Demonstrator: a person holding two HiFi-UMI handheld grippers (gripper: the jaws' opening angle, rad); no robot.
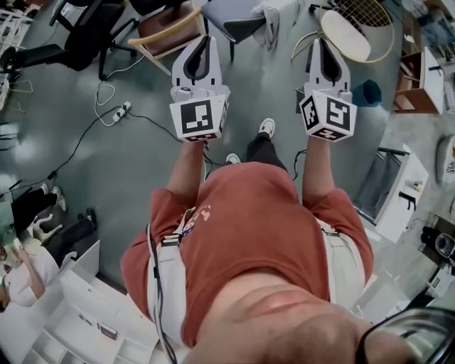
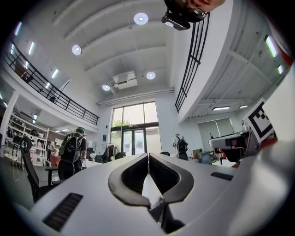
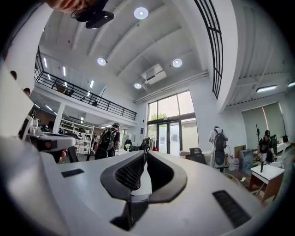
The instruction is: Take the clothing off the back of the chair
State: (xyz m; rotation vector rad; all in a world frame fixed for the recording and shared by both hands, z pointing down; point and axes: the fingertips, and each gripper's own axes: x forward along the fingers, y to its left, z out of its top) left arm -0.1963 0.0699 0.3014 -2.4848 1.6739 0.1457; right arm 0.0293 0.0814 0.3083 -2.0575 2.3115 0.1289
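Two grippers reach out ahead of us, side by side and about level. Our left gripper (image 1: 205, 40) has its jaws closed tip to tip. Its own view shows nothing between them, only a slim gap lower down where the pads curve apart. Our right gripper (image 1: 325, 45) is the same, with jaws pressed together at the tips and nothing in hold. Each carries a marker cube (image 1: 200, 118) at the rear, close to our hands, and our forearms run back to a red shirt (image 1: 256, 227).

Beyond the tips, across the grey floor (image 1: 142, 163), stands the chair (image 1: 227, 14). In the head view it sits between the two grippers and well apart from both. A pale garment (image 1: 272, 20) hangs on it at its right, and neither gripper touches it. Left of it is a wooden chair (image 1: 165, 32), just past the left gripper's tips. A power strip (image 1: 121, 111) with its cable lies on the floor to the left, and a round table (image 1: 345, 34) stands past the right gripper.

Both gripper views look over the closed jaws into a tall hall with glass doors (image 2: 133, 133) and a person with a backpack (image 2: 73, 150).
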